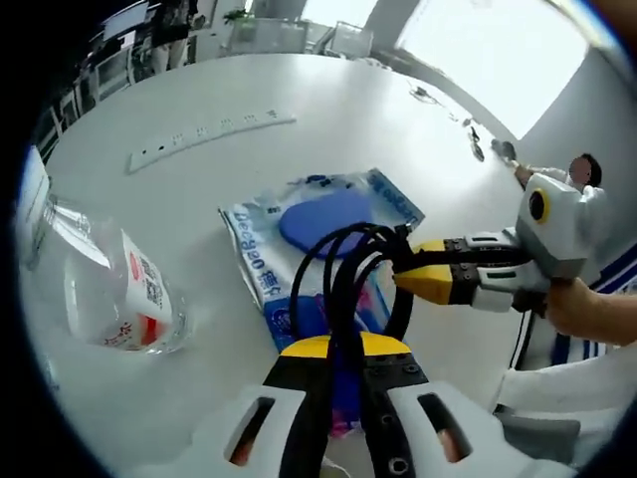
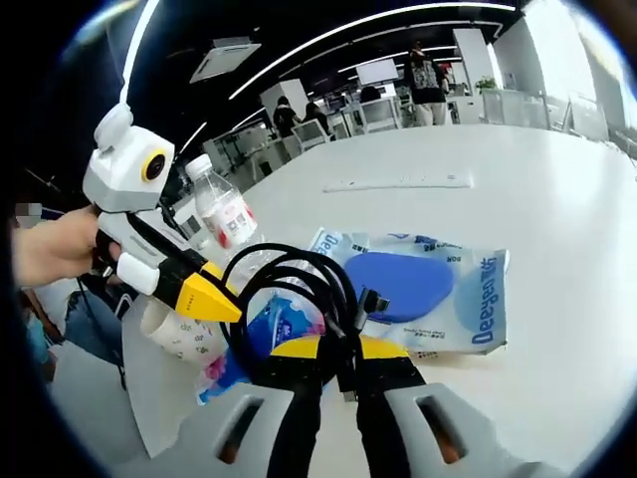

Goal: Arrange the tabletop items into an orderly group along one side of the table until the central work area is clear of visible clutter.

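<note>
A coiled black cable (image 1: pixel 343 269) hangs above the table between both grippers. My left gripper (image 1: pixel 338 349) is shut on the coil's near end, the strands running down between its yellow tips. My right gripper (image 1: pixel 418 271) comes in from the right and is shut on the coil's far side. In the right gripper view the cable (image 2: pixel 299 274) loops up from the shut right gripper (image 2: pixel 338 351), and the left gripper (image 2: pixel 214 299) meets the loop from the left. Under the cable lies a blue and white wipes packet (image 1: pixel 328 224) (image 2: pixel 428 284), flat on the white table (image 1: pixel 299 119).
A clear plastic bottle (image 1: pixel 109 289) (image 2: pixel 221 214) with a red and white label is at the left. A paper cup (image 2: pixel 179 334) and a small blue and pink packet (image 2: pixel 269 329) sit by it. A white power strip (image 1: pixel 204 134) (image 2: pixel 398 183) lies farther off. A person's hand (image 1: pixel 577 304) holds the right gripper.
</note>
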Demonstrator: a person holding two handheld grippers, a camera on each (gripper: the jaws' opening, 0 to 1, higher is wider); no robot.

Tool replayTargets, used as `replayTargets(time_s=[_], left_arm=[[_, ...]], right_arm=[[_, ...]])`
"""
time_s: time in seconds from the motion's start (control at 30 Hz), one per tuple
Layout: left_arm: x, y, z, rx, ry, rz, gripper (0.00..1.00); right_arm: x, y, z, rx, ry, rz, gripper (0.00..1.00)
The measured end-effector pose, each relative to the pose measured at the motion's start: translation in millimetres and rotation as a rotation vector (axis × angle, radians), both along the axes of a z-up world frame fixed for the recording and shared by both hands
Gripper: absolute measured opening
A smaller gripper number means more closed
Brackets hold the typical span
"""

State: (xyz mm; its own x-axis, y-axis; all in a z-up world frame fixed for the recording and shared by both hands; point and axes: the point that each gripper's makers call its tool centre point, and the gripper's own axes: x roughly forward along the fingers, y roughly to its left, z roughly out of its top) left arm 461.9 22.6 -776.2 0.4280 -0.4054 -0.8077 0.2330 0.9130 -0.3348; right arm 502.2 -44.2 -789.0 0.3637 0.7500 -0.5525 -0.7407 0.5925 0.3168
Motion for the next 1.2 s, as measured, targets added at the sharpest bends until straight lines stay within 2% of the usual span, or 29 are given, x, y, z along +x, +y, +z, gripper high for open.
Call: replayTargets(time_s=[0.17,0.4,0.67,0.87,1.2], left_arm=[[-1.6,-3,10.1,-0.014,-0.015,0.018,0.03],[0.6,-6,32.3,-0.010,-0.049,0.013,0.03],[-3.9,-14,48.1,-0.018,-0.078,0.007,0.03],[-8.9,-29,57.9,-0.032,-0.091,-0.015,0.03],[-14.2,-71,69.5,-0.053,-0.111,-0.102,0.03]], right_arm=[[1,-1,11.4,-0.005,-0.028,0.001,0.08],[4,-3,30.8,0.009,-0.050,-0.009,0.08],[0,-11,50.7,0.003,-0.091,-0.014,0.08],[-8,-27,62.7,-0.007,-0.112,-0.037,0.08],[-20,-72,78.3,-0.037,-0.141,-0.116,0.08]])
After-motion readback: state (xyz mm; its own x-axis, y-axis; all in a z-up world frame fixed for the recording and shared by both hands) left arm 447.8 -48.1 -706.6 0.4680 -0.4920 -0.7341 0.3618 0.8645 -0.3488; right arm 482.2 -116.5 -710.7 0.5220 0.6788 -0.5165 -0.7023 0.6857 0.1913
